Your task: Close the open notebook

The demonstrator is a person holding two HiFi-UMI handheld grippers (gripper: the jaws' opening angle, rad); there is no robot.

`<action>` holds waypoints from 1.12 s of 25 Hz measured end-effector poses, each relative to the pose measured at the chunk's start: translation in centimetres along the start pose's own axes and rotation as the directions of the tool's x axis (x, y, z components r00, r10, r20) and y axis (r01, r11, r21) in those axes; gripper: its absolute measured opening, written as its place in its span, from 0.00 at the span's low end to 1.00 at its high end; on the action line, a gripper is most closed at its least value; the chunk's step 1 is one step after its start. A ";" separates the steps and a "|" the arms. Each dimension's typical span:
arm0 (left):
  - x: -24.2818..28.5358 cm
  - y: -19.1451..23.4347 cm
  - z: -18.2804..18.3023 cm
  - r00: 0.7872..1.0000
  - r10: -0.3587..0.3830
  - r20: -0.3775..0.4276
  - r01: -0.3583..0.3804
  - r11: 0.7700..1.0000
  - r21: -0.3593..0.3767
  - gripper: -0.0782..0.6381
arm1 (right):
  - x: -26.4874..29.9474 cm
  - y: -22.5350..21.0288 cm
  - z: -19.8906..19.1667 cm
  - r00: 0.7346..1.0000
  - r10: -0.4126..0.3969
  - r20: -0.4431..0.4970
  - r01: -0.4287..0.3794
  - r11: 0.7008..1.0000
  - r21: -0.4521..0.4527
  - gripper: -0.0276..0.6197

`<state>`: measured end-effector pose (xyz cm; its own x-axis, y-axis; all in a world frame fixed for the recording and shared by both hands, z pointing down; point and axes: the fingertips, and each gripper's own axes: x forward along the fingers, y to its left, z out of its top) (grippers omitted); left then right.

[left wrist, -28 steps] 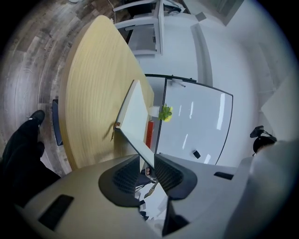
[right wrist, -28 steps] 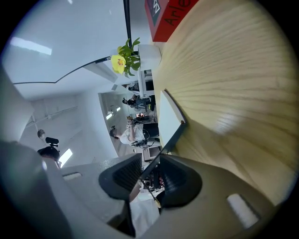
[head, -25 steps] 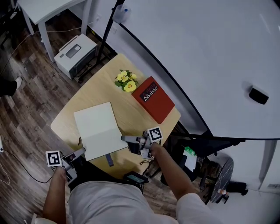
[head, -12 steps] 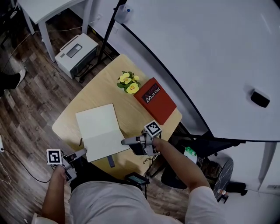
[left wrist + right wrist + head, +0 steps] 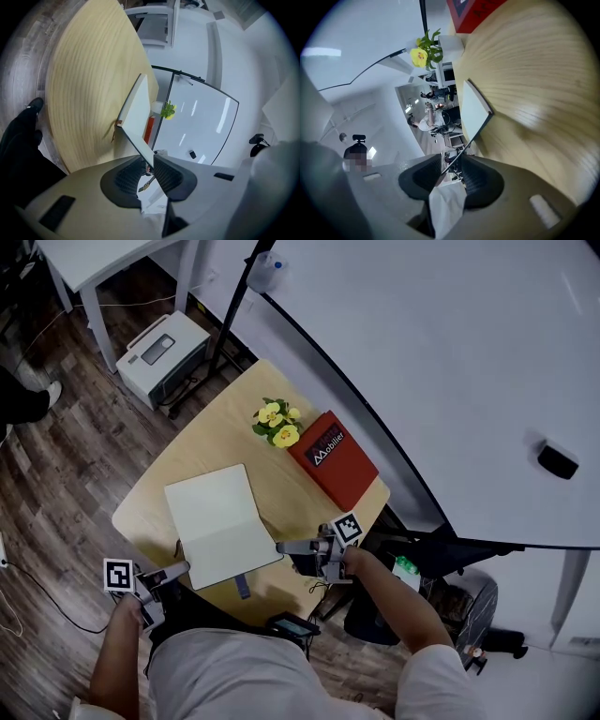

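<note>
A pale wooden desk (image 5: 192,446) stood on a dark plank floor (image 5: 66,460). At the desk's far right corner lay a red book (image 5: 336,461) with white lettering, and just left of it a small bunch of yellow flowers (image 5: 278,424). Beyond the desk's far left edge a white printer (image 5: 161,354) sat on the floor, with a white table (image 5: 103,257) farther off. To the right curved a broad white surface (image 5: 441,352) edged in black, with a small black object (image 5: 557,461) on it.
</note>
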<state>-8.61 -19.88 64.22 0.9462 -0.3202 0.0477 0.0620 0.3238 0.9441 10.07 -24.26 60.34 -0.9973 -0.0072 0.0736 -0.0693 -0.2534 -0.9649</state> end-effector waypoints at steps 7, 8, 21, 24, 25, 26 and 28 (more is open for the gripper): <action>-0.5 -0.4 0.8 0.999 -0.023 0.043 0.024 0.999 -0.031 0.22 | -5.8 2.5 3.3 0.941 -0.165 0.294 0.326 0.674 -0.663 0.23; -0.7 -0.4 1.0 0.999 -0.020 0.044 0.021 0.999 -0.027 0.22 | -5.6 3.2 3.2 0.928 -0.185 0.324 0.373 0.524 -0.766 0.23; -1.4 -1.2 3.2 0.995 -0.041 0.096 0.046 0.998 -0.051 0.23 | 1.0 0.9 -2.0 0.853 -0.420 0.311 0.162 -0.352 -0.922 0.23; -1.4 -1.0 3.3 0.994 -0.046 0.100 0.051 0.997 -0.054 0.22 | 1.0 0.3 -2.6 0.833 -0.465 0.299 0.096 -0.412 -0.906 0.23; -1.4 -0.9 3.2 0.994 -0.043 0.099 0.049 0.997 -0.056 0.22 | 1.0 0.0 -2.8 0.829 -0.477 0.293 0.079 -0.419 -0.904 0.23; -1.5 -0.8 3.3 0.994 -0.042 0.103 0.048 0.997 -0.058 0.22 | 1.2 -0.4 -2.9 0.825 -0.487 0.287 0.062 -0.426 -0.903 0.23; -1.7 -0.8 3.8 0.992 -0.050 0.118 0.057 0.997 -0.058 0.21 | 1.3 -1.5 -3.3 0.811 -0.516 0.275 0.024 -0.442 -0.897 0.23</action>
<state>-11.44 -22.97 64.63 0.8976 -0.4390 0.0390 0.1342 0.3564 0.9246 8.82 -20.71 61.00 -0.7665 -0.1413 0.6265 -0.0158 0.9794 0.2015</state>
